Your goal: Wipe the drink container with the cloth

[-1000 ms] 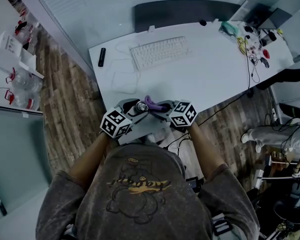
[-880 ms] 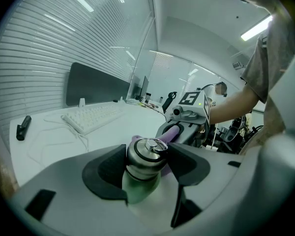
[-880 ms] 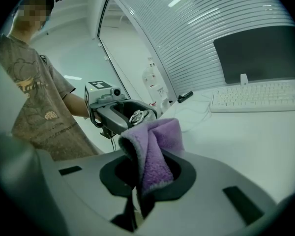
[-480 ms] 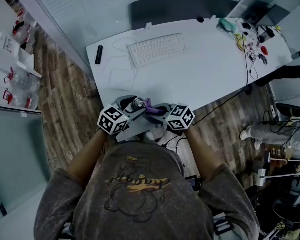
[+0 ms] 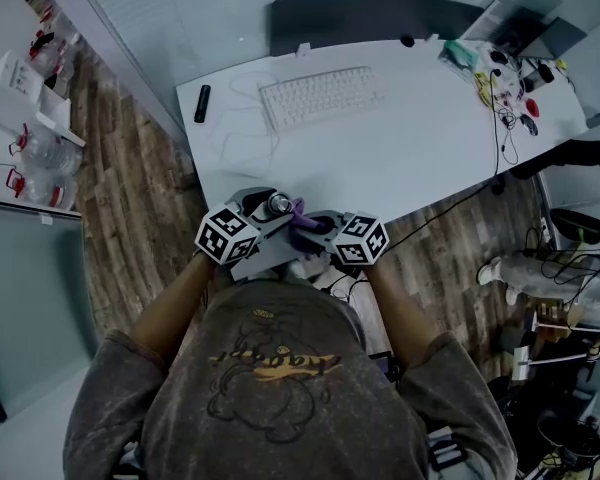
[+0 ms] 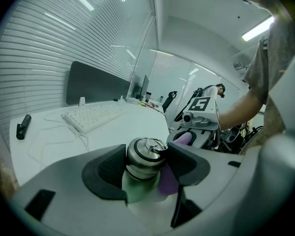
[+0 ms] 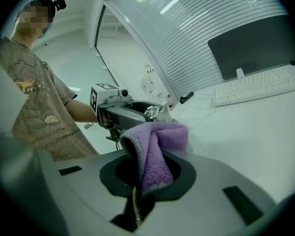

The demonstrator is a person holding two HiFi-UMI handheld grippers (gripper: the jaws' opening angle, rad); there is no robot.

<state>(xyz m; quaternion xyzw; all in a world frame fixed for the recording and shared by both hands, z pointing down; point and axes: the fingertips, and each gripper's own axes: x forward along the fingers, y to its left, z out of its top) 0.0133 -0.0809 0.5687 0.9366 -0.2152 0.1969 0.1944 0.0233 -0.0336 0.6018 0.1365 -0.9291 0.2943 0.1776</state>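
Observation:
A drink bottle (image 6: pixel 146 156) with a steel cap and pale green body stands between the jaws of my left gripper (image 6: pixel 146 165), whose dark pads press on its neck from both sides. From above, the cap (image 5: pixel 278 204) shows over the desk's near edge, ahead of the left gripper (image 5: pixel 265 214). My right gripper (image 7: pixel 147 168) is shut on a folded purple cloth (image 7: pixel 160 144). That cloth (image 6: pixel 170 180) lies against the bottle's right side. Both grippers meet there, and the right gripper (image 5: pixel 315 226) points toward the left one.
The white desk (image 5: pixel 410 158) carries a white keyboard (image 5: pixel 320 96) with a looping cable, a black marker-like thing (image 5: pixel 202 103) at the far left, and a dark panel (image 5: pixel 370 18) at the back. Small clutter and wires (image 5: pixel 500 73) lie far right. Wooden floor lies left.
The right gripper has shifted a little toward the left one with the cloth against the bottle. The left gripper has kept the bottle still.

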